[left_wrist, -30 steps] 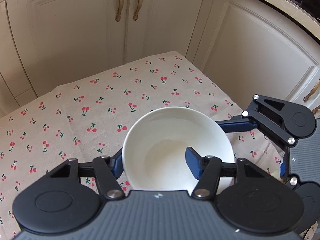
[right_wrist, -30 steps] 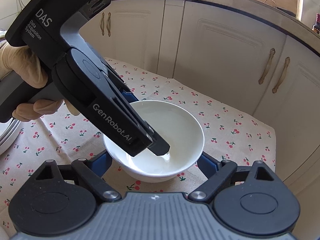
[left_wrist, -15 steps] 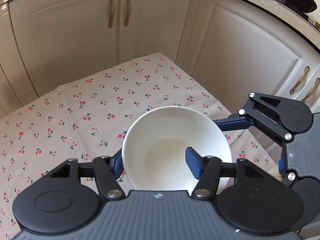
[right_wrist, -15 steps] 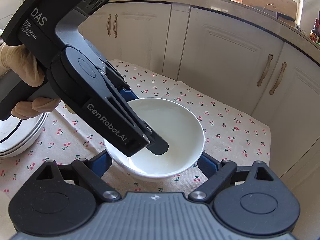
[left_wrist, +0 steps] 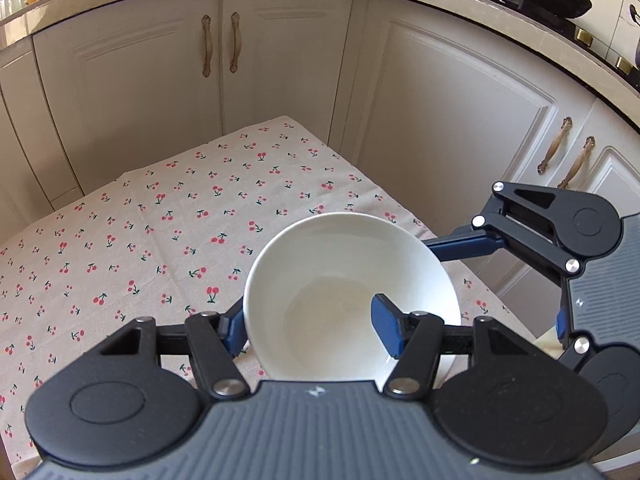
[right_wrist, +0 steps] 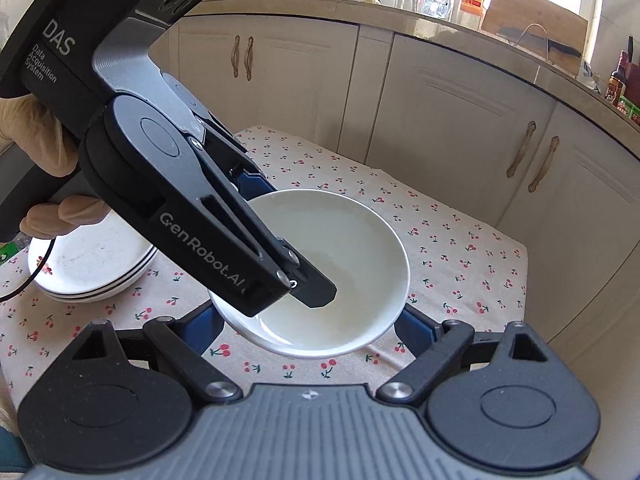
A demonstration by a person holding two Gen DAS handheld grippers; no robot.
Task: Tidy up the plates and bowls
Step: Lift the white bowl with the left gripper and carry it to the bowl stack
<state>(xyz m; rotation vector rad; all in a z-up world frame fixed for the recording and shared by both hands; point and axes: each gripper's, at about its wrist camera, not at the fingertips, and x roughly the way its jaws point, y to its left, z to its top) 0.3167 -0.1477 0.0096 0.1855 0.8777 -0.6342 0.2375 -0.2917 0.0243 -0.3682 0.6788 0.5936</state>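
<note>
Above cherry tablecloth (left_wrist: 168, 216), white bowl (left_wrist: 344, 280) rim between left tongs (left_wrist: 310, 326).

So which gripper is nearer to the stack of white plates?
Left. The left gripper, gripping the bowl by its rim, is on the side toward the stack of white plates. The right gripper is open around the bowl, farther from the plates.

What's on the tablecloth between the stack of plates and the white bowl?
In the right wrist view, the left gripper crosses between the stack of plates and the white bowl; under it, only cherry-print tablecloth.
</note>
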